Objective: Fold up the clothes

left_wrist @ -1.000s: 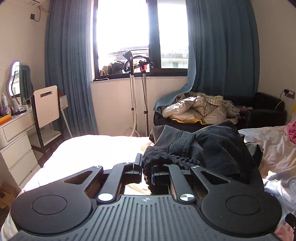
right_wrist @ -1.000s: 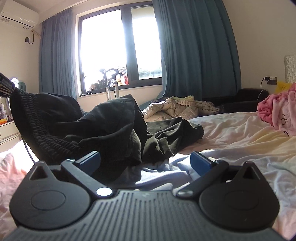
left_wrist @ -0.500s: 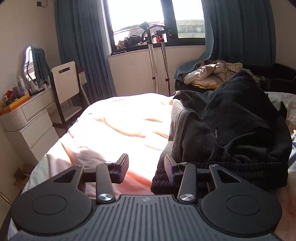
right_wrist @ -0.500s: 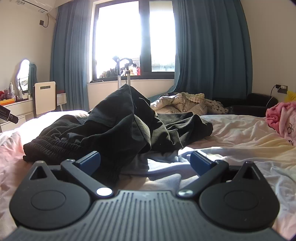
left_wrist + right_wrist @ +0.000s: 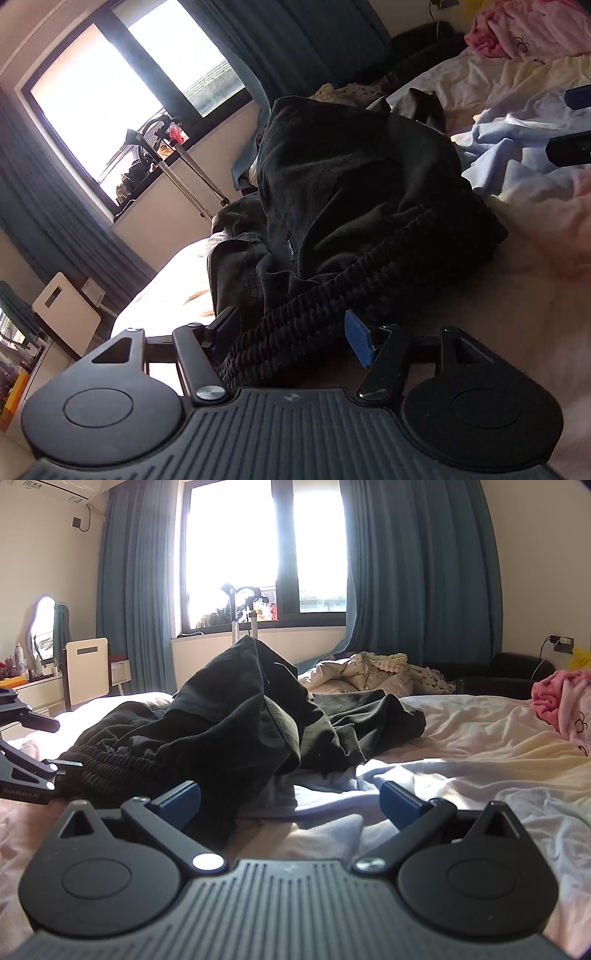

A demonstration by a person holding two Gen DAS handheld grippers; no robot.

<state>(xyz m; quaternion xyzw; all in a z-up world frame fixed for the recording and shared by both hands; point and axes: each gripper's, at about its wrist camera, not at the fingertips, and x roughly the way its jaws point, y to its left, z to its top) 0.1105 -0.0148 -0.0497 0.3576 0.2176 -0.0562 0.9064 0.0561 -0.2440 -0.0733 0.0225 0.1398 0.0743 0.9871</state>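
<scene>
While your left tool (image 5: 291,334) gapes around the ribbed waistband (image 5: 332,288) of black trousers (image 5: 229,716) heaped on the bed (image 5: 461,746), your right tool (image 5: 290,799) stands open, gripping nothing.

The bed (image 5: 461,731) carries everything, and its pale sheet is wrinkled. On it, left of the middle, lies a heap of black trousers (image 5: 229,716), with the ribbed waistband toward the near edge. A light blue cloth (image 5: 325,775) lies just beside the heap. At the far right lies a pink garment (image 5: 565,698).
</scene>
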